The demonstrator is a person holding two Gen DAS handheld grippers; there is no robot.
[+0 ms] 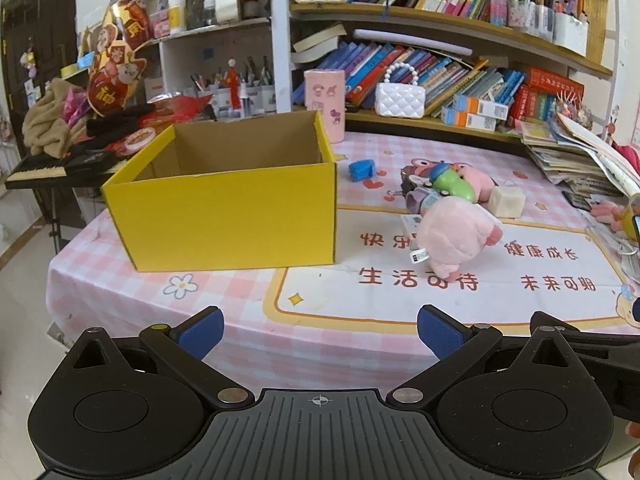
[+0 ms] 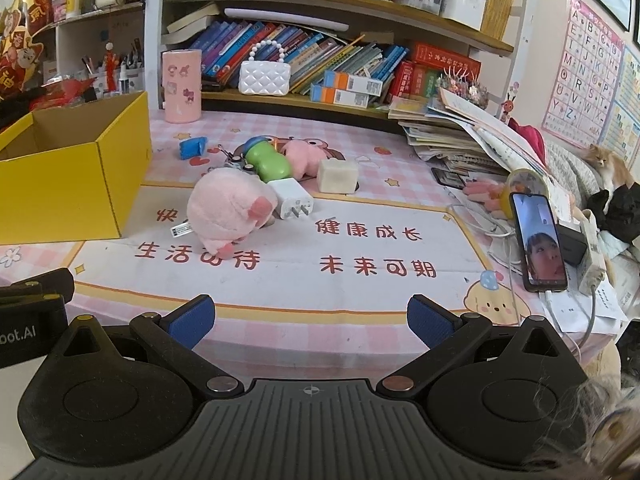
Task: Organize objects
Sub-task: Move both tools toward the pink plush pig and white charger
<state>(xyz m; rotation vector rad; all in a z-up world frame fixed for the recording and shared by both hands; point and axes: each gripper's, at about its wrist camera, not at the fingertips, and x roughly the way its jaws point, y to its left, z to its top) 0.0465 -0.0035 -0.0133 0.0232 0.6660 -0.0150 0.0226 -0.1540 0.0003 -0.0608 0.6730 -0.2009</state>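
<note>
While both grippers' jaws are standing apart, holding nothing, the pink plush pig is lying beside the yellow box on the pink checked tabletop.

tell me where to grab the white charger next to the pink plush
Grip the white charger across its flat side faces, near the body's middle, coming from above. It lies flat with its prongs toward the camera, and the pink plush touches its left, so the right gripper approaches cleanest.

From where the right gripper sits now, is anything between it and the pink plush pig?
Nothing visible. The right gripper is open, with bare tablecloth up to the pink plush pig. The white charger lies beside it, touching, not in front.
</note>
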